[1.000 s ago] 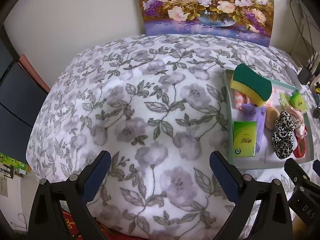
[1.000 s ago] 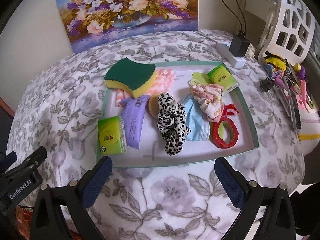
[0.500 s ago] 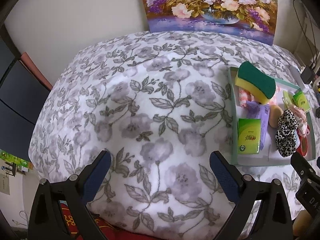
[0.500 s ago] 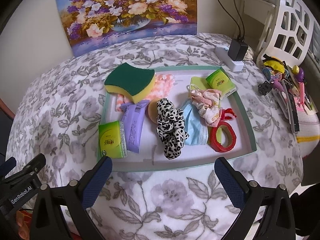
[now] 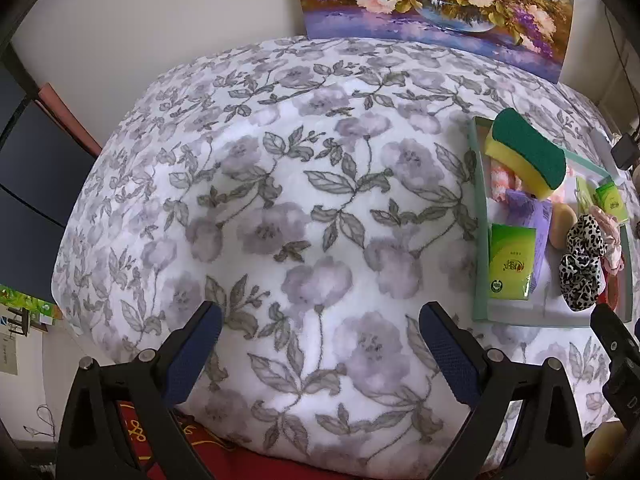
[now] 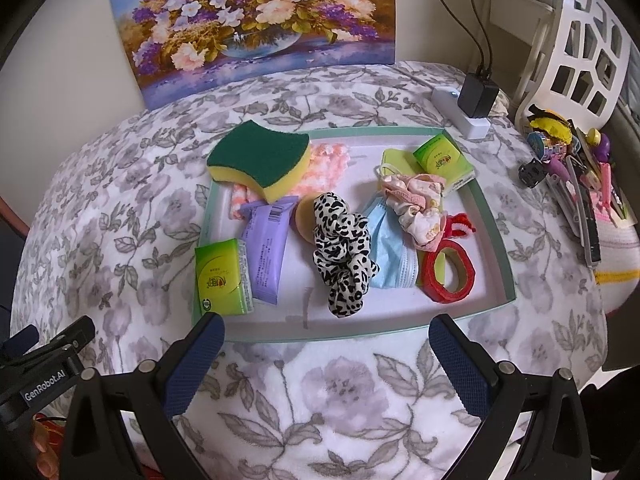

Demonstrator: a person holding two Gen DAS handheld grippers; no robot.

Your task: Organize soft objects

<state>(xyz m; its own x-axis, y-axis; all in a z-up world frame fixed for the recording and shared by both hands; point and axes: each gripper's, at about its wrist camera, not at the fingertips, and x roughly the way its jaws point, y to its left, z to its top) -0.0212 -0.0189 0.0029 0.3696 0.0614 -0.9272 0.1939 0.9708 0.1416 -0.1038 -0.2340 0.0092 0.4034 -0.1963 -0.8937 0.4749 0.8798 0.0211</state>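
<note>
A pale green tray (image 6: 494, 224) on the floral blanket holds soft things: a green-yellow sponge (image 6: 260, 160), a leopard scrunchie (image 6: 340, 248), a blue face mask (image 6: 386, 248), a pink scrunchie (image 6: 416, 204), two green tissue packs (image 6: 220, 278), a purple wipes pack (image 6: 266, 252), a pink cloth (image 6: 324, 164) and red tape (image 6: 448, 276). My right gripper (image 6: 326, 344) is open and empty just in front of the tray. My left gripper (image 5: 320, 334) is open and empty over bare blanket, left of the tray (image 5: 478, 216).
A flower painting (image 6: 256, 20) leans on the wall behind. A white power strip with a black charger (image 6: 472, 104) lies behind the tray. A white chair (image 6: 576, 48) and a pile of small clips and toys (image 6: 572, 168) are at the right. The blanket (image 5: 280, 200) falls away at left.
Both grippers have pulled back a little from the tray, so the bed and tray look smaller and farther. Both stay open. Nothing on the tray has moved.
</note>
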